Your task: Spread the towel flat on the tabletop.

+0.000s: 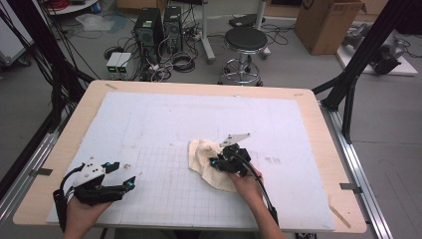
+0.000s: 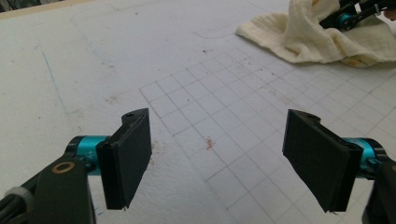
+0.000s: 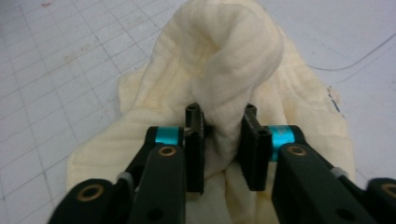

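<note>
At the near left corner of the desk [image 1: 59,149] the left gripper [image 1: 130,183] rests in the person's left hand [image 1: 82,214]; its jaws stand wide apart with nothing between them, only the gridded white mat [image 1: 164,189] under them; the cream cloth [image 1: 206,162] lies well apart from it, off to its right and a little farther up the mat. Right of the middle, the right gripper [image 1: 215,163] sits on top of that cloth, held in the person's right hand [image 1: 249,186]; in the right gripper view its jaws are drawn close and pinch a raised fold of the cloth [image 3: 233,60] between the pads, the rest of the fabric spread crumpled on the mat around and beyond them.

The mat covers most of the pale wooden desk; its near half is ruled in squares, the far half plain and lightly stained. Beyond the desk, on the grey floor, stand two dark computer towers [image 1: 158,30] amid cables, a black round stool [image 1: 245,40], and a cardboard box [image 1: 326,25] at the far right.
</note>
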The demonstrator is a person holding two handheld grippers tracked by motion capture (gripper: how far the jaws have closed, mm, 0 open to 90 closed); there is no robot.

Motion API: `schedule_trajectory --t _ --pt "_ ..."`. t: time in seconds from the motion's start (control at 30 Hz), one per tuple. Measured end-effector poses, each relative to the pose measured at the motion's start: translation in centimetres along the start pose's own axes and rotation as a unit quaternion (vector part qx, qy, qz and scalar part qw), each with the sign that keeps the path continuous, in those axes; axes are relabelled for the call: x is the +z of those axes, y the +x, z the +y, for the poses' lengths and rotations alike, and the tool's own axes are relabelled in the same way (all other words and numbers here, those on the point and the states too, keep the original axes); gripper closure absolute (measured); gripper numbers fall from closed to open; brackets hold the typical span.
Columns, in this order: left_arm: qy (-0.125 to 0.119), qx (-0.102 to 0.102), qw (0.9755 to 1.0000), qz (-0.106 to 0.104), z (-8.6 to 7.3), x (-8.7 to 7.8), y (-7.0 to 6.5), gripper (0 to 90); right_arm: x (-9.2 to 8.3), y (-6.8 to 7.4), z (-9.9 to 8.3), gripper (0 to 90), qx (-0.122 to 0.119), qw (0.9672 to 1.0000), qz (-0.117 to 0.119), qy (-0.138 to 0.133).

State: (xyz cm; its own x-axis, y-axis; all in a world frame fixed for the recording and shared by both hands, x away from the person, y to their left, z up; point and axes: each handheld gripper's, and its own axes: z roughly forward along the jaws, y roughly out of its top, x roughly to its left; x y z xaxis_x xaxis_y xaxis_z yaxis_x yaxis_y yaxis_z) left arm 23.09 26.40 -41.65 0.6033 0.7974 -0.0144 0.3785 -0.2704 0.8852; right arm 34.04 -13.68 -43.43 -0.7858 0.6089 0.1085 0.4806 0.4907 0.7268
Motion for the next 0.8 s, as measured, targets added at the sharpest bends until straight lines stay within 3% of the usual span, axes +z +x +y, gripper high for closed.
schedule_trajectory --t 0.17,0.27,0.57,0.8 --pt "-0.002 -0.005 1.0 0.001 0.0 -0.1 0.0 24.3 -0.4 0.1 0.1 82.6 0.005 0.9999 0.0 -0.01" --pt "-0.002 -0.003 1.0 0.001 0.0 -0.1 0.1 24.4 -0.9 0.1 0.3 82.8 0.013 0.9994 0.01 -0.03" --pt "-0.001 -0.001 1.0 0.0 0.0 0.0 0.0 24.4 -2.3 0.5 0.7 83.1 0.02 0.998 0.021 -0.056" --pt "-0.003 -0.001 1.0 0.001 0.0 0.0 0.0 24.4 -3.4 2.3 2.4 83.1 -0.001 0.9969 0.026 -0.074"
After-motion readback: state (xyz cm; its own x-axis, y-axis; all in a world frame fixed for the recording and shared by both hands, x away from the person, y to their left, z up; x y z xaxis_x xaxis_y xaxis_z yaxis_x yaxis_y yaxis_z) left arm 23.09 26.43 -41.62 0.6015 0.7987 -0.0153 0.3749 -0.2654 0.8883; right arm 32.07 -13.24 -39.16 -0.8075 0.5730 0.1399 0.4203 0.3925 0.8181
